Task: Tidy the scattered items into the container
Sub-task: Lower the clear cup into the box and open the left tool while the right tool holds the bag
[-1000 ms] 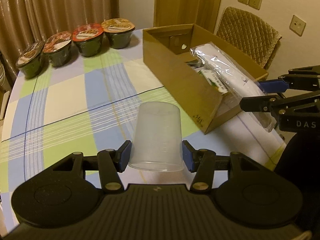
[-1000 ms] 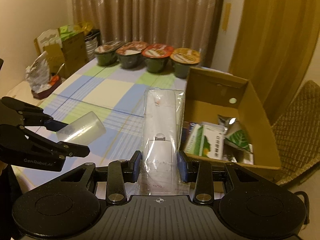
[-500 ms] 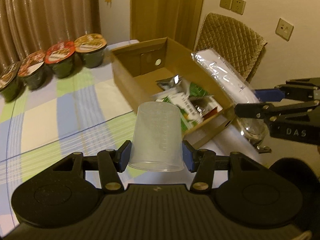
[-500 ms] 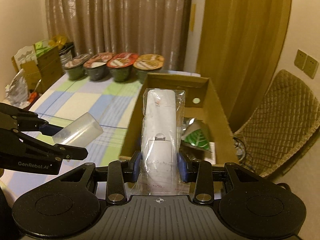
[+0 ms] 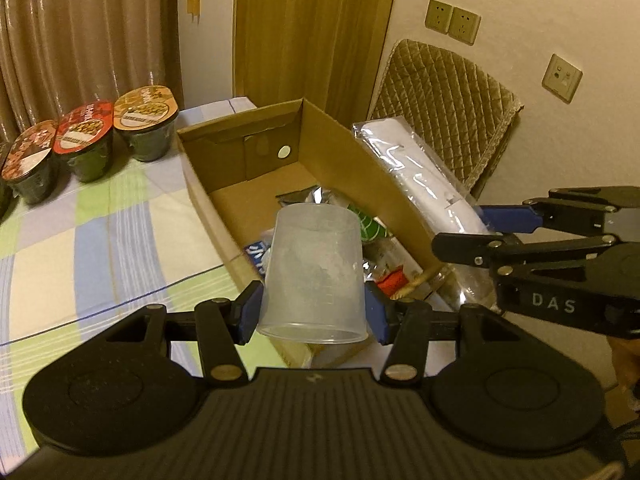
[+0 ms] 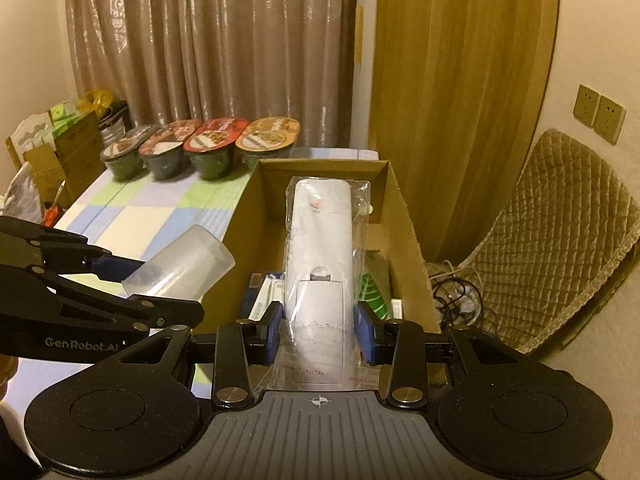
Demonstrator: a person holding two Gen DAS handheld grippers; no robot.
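Counter (image 5: 112,240) in checked cloth filling left of frame, carrying cardboard box (image 5: 208,196) at centre and lidded bowls (image 5: 146,124) sitting upper left.

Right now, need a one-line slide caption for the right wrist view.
Right gripper holds a plastic-bagged white device over the open cardboard box; left gripper holds a translucent cup alongside.

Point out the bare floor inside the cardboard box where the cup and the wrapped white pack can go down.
The cardboard box has bare floor at its far end, below the end wall with the round hole, ahead of the foil packets. The near end is crowded with packets. The plastic cup and wrapped white pack both hang over it.
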